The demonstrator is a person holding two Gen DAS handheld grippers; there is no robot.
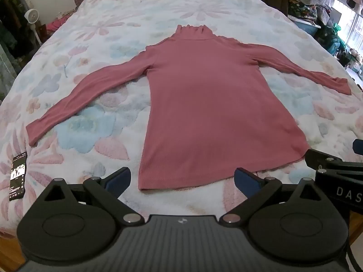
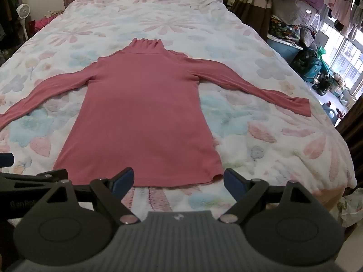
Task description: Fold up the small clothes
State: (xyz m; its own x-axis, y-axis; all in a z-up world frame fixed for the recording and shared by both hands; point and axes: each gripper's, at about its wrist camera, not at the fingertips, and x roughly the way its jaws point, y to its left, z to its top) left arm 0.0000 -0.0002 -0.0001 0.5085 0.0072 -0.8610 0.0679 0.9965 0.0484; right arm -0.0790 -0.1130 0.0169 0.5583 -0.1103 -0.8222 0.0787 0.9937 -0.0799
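Observation:
A pink long-sleeved turtleneck top (image 1: 204,104) (image 2: 140,113) lies flat and face up on the bed, collar at the far end, both sleeves spread out to the sides. My left gripper (image 1: 183,181) hangs open above the hem, nothing between its blue pads. My right gripper (image 2: 179,180) is also open over the hem's right part, with nothing in it. Each gripper shows at the edge of the other's view: the right one (image 1: 335,170) in the left wrist view, the left one (image 2: 27,176) in the right wrist view.
A floral fleece blanket (image 1: 90,124) (image 2: 261,124) covers the bed. A black phone (image 1: 18,174) lies on it near the left sleeve's cuff. A small white fan (image 1: 31,14) stands far left. Piled clothes and bins (image 2: 295,38) crowd the floor to the right.

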